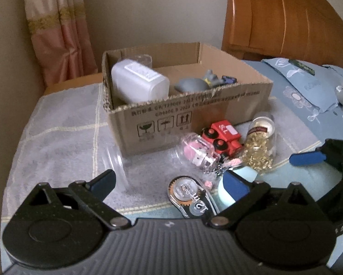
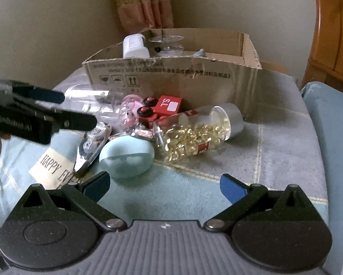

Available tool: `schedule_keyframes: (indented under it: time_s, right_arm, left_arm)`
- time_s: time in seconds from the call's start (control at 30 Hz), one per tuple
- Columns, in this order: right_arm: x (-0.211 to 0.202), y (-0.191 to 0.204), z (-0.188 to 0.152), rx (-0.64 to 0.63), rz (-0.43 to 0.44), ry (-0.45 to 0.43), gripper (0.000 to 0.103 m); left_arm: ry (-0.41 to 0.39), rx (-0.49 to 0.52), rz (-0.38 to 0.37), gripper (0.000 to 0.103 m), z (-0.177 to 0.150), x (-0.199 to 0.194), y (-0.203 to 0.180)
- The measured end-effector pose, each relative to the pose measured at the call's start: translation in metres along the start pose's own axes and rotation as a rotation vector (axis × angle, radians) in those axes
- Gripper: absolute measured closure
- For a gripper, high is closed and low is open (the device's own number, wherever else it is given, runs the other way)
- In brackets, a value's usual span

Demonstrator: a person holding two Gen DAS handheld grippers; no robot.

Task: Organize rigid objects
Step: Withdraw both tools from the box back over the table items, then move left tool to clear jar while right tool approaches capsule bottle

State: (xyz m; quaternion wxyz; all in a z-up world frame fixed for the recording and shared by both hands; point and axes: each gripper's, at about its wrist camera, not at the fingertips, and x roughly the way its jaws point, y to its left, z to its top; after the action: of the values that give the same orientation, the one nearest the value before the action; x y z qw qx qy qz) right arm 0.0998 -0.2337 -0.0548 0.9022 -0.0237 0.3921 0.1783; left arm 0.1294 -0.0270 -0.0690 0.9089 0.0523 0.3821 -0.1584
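Note:
A cardboard box (image 1: 194, 105) holds a white bottle (image 1: 139, 82) and a grey toy (image 1: 194, 83). In front of it on the blanket lie a clear jar (image 1: 118, 160), a pink charm in a clear case (image 1: 196, 151), a red toy train (image 1: 224, 137), a capsule bottle (image 1: 260, 142), a correction tape (image 1: 189, 194) and a light-blue round case (image 2: 127, 158). My left gripper (image 1: 171, 181) is open, with the correction tape lying between its fingers, untouched. My right gripper (image 2: 165, 184) is open and empty, just short of the round case and the capsule bottle (image 2: 194, 133).
The pile sits on a grey checked blanket (image 2: 274, 137) over a bed. A wooden headboard (image 1: 286, 23) and blue bedding (image 1: 309, 87) are to the right, and a pink curtain (image 1: 56, 34) hangs behind. A "HAPPY" label (image 2: 54, 167) lies near the left gripper (image 2: 45, 114).

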Motion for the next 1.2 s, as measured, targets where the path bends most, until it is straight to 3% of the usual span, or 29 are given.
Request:
schedule_keyframes:
  time_s: [0.43,0.63,0.93,1.2]
  right_arm:
    - [-0.003,-0.028,0.008,0.099,-0.059,-0.051,0.0]
    - [0.002,-0.032,0.011,0.054,-0.076,-0.044,0.0]
    - [0.013,-0.03,0.03,-0.097,-0.035,-0.055,0.0]
    - [0.026,-0.033,0.038,-0.081,-0.062,-0.055,0.0]
  left_arm:
    - [-0.003,-0.079,0.136,0.002,-0.001,0.012,0.019]
    - [-0.009,-0.114,0.055,0.002,0.002,0.014,0.019]
    - [-0.007,-0.112,0.065,0.002,0.007,0.028,0.015]
    - [-0.006,-0.135,0.071,0.001,0.01,0.033,0.019]
